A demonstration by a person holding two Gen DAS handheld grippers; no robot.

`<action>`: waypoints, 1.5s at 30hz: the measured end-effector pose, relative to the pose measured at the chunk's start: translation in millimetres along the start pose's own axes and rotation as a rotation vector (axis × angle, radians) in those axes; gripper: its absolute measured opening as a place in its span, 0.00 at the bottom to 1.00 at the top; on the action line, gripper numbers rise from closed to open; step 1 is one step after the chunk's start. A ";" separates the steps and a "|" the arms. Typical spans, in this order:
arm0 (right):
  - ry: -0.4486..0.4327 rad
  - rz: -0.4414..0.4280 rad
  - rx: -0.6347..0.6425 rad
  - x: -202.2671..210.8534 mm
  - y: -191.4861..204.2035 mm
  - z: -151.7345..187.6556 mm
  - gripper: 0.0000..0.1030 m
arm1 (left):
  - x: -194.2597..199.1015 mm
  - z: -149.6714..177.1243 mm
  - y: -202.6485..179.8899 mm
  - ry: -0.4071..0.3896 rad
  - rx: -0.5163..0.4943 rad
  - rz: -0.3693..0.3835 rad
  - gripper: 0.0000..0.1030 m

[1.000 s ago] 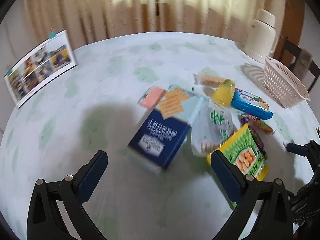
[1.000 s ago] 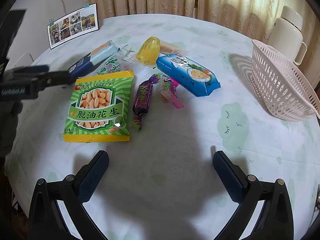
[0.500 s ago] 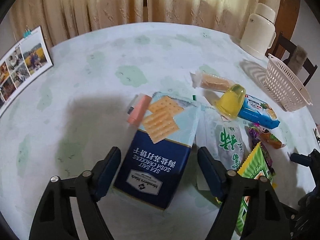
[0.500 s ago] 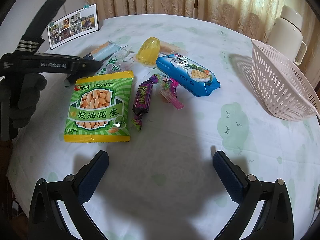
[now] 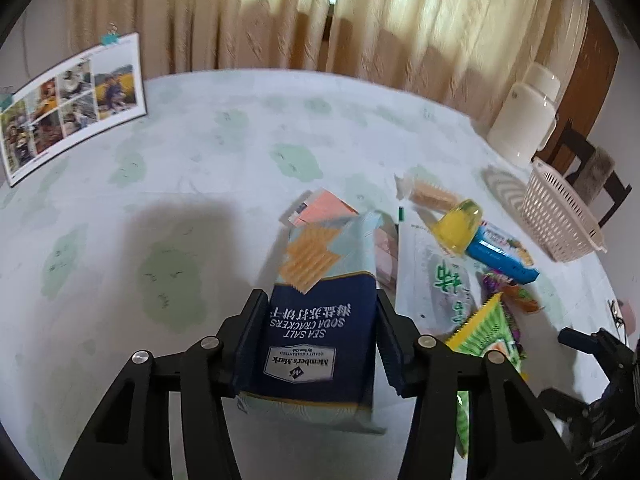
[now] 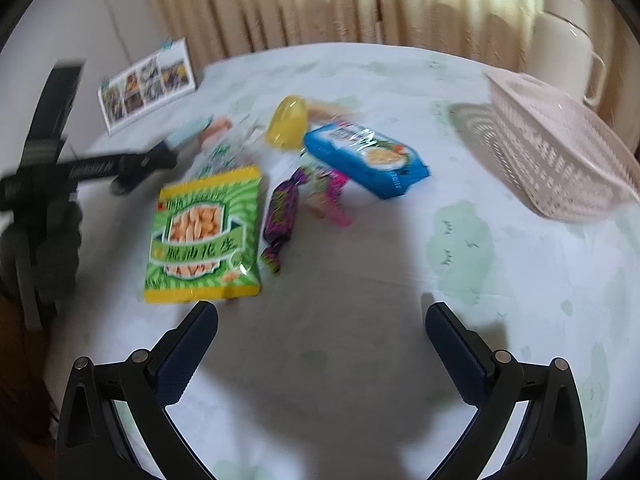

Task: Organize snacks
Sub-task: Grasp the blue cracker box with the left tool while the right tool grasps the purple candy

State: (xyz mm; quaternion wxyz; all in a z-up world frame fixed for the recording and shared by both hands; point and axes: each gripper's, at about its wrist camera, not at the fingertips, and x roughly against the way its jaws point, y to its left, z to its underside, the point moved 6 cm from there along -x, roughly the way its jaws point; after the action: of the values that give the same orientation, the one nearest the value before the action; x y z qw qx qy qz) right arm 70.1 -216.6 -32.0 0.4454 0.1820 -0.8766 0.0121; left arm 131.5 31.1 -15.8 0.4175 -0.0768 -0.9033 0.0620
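Mostly blurred right wrist view, so small print on the wrappers can't be read. Left tongs clamped on the soda cracker box, lower centre of frame, pads pressed on both long sides; box's near end sits low in frame, whether it touches the bench can't be told. Box hides most of a pink packet behind it. Right of the box: clear bag with green print, partly under a yellow jelly cup; green peanut bag cut off by the right finger. Wafer pack above the cup, blue cracker pack to its right.

Right tongs spread wide at bottom of frame, holding nothing, bare bench between the fingers. Peanut bag left of centre, purple candy just beside it, pink-wrapped candy smeared, touching the blue pack. White basket at right edge, well apart from the snacks. Thermos upper right, cut by the rim. Photo calendar upper left. Left tongs' handle crosses the left edge, hiding the box there.
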 end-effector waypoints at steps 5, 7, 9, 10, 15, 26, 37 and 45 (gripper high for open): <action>-0.001 -0.015 0.000 -0.8 0.8 -6.7 0.90 | 18.3 3.5 -3.7 -0.061 0.000 0.006 0.26; 0.002 0.007 0.023 -4.1 5.7 -11.4 0.84 | 17.8 5.9 -3.2 -0.051 0.006 0.015 0.26; 0.006 0.023 0.038 -7.6 8.5 -16.0 0.78 | 14.1 6.8 -0.7 -0.036 0.017 0.015 0.26; 0.005 0.020 0.039 -8.4 9.7 -18.4 0.77 | 12.6 7.1 1.1 -0.029 0.023 0.015 0.27; -0.013 -0.035 0.040 -12.1 23.4 -37.4 0.57 | 4.2 11.0 10.1 0.006 0.055 -0.017 0.44; -0.015 0.001 0.060 -37.8 28.5 -58.5 0.35 | -7.4 15.5 0.2 0.032 -0.017 -0.072 0.68; 0.004 0.005 0.124 -48.3 36.0 -53.5 0.30 | -13.7 18.7 -6.8 0.050 -0.057 -0.123 0.44; -0.013 0.051 0.147 -47.2 40.3 -50.2 0.20 | 5.0 10.7 -1.8 -0.028 -0.010 -0.088 0.44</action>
State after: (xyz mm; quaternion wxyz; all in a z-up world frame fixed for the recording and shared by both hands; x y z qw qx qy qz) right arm 121.1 -155.2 -33.1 0.4246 0.1921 -0.8805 0.0866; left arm 120.0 29.8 -18.7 0.4069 -0.0383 -0.9118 0.0399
